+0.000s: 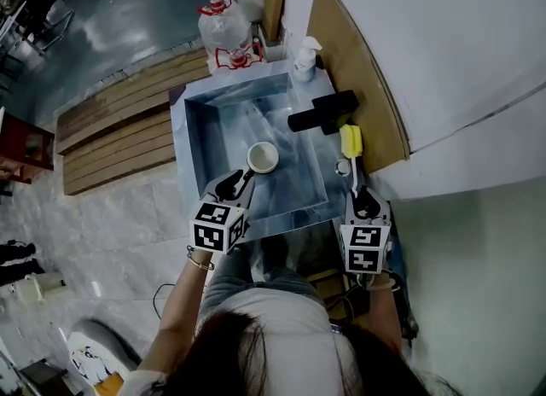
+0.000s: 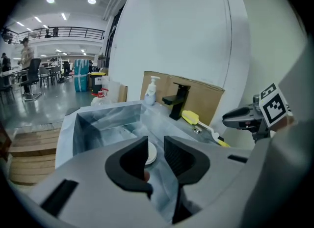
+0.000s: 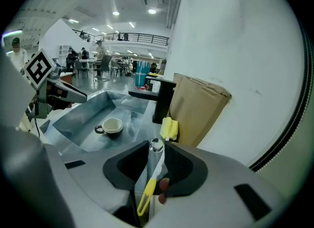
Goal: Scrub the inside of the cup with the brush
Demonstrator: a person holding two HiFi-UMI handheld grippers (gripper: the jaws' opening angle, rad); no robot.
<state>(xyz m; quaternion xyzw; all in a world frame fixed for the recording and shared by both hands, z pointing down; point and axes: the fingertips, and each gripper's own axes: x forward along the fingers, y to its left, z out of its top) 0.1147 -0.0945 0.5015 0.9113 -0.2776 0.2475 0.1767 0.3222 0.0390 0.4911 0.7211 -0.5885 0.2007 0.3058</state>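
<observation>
Cream ceramic cup (image 1: 263,157), dark handle; blue-grey marbled rectangular sink (image 1: 205,138); long plastic brush (image 1: 351,142), yellow sponge head, white-and-yellow handle; black angular tap (image 1: 322,113); grey left gripper (image 1: 235,183) and right gripper (image 1: 365,201), black jaws, black-and-white square-marker cubes.

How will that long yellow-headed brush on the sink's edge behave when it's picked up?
The brush looks thin and plastic, so it is probably light and fairly stiff. Its yellow foam head would likely squash softly. Gripped near the handle's tail, between the open jaws of the right hand-held gripper, it may tip head-down.
</observation>
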